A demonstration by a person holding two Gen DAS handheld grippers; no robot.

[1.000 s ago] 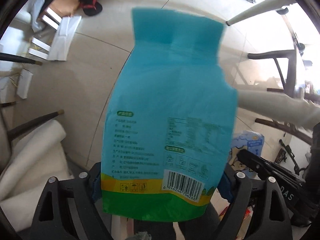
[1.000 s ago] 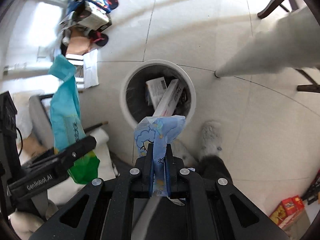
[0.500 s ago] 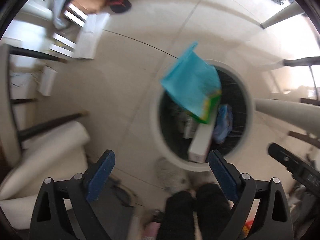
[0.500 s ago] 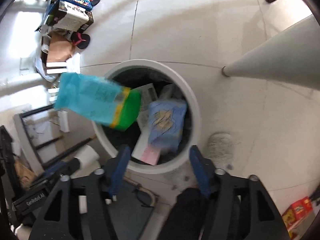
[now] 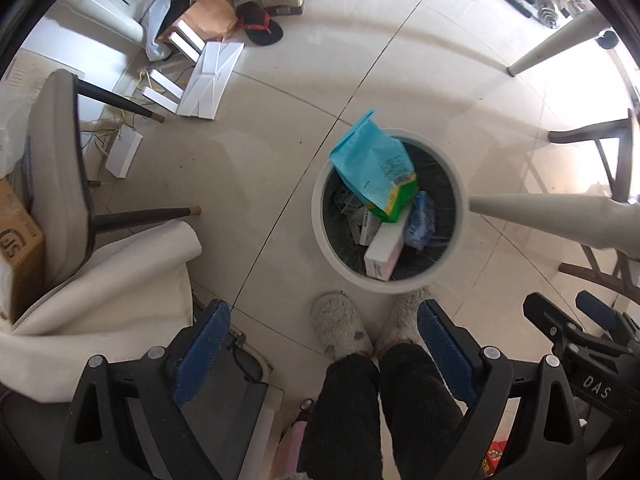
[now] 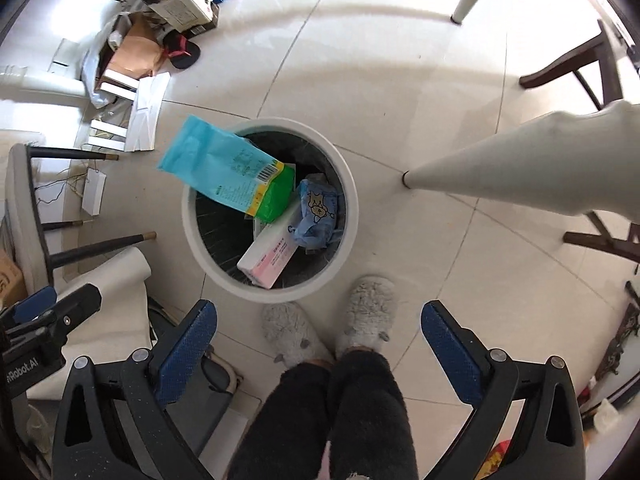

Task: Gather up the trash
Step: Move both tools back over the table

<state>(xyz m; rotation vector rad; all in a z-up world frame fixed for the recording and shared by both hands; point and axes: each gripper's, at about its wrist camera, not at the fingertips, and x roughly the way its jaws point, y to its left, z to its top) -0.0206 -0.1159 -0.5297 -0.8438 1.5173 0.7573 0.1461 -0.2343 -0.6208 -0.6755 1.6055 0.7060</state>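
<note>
Blue-padded, the left tool (image 5: 324, 350) stands spread with nothing between its pads, and the right tool (image 6: 320, 344) has just been opening and is spread wide, empty too. Below and ahead of both, the teal pouch (image 6: 228, 170) leans on the white bin (image 6: 188, 220) rim, its green end inside beside the crumpled blue wrapper (image 6: 316, 210) and a pink-and-white box (image 6: 268, 256).

Bright daylight; floor glare; sharp; fisheye-bent edges.

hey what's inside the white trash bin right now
The white trash bin holds a teal-and-green bag sticking out over the rim, a pink-and-white box and a crumpled blue wrapper. Items beneath are mostly covered.
</note>
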